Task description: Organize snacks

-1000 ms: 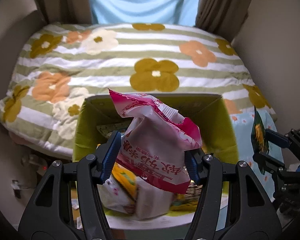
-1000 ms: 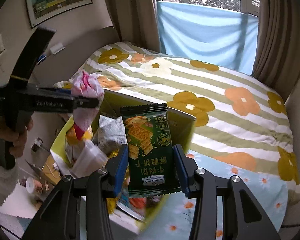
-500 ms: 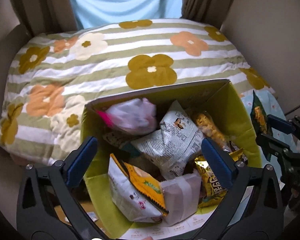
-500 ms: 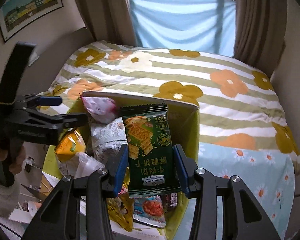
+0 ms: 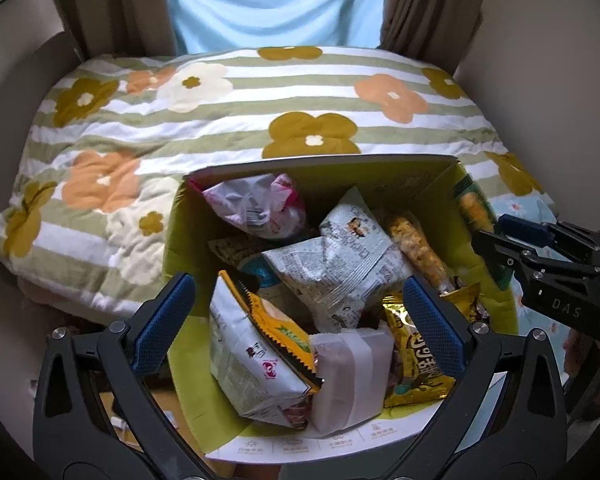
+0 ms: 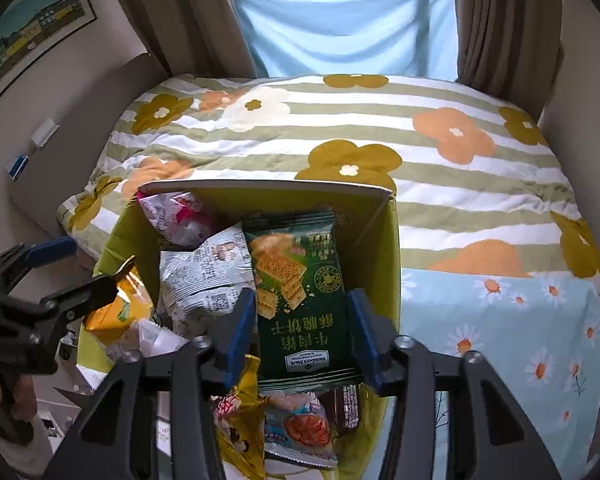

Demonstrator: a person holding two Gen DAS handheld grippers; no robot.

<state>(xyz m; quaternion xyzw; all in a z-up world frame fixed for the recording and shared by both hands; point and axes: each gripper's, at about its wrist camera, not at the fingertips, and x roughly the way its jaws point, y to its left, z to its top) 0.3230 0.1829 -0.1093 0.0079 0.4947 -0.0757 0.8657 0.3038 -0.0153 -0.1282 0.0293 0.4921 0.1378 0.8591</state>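
Note:
A green-lined cardboard box (image 5: 320, 168) full of snack bags stands against the bed. The pink and white bag (image 5: 256, 208) lies in its far left corner; it also shows in the right wrist view (image 6: 176, 216). My left gripper (image 5: 300, 320) is open and empty above the box's near side. My right gripper (image 6: 304, 332) is shut on a dark green cracker packet (image 6: 304, 292) and holds it upright over the box's right side (image 6: 392, 248). The packet's edge (image 5: 472, 208) shows at the right in the left wrist view.
The box holds a grey newsprint-pattern bag (image 5: 340, 256), a white and orange bag (image 5: 256, 352), a gold bag (image 5: 416, 356) and a pale pink wrapped pack (image 5: 352, 376). A flowered striped quilt (image 5: 220, 120) covers the bed behind. A daisy-print blue cloth (image 6: 500, 340) lies to the right.
My left gripper opened and let the pink and white bag fall into the box's far left corner, then stayed open above the box. My right gripper moved the green packet over the box.

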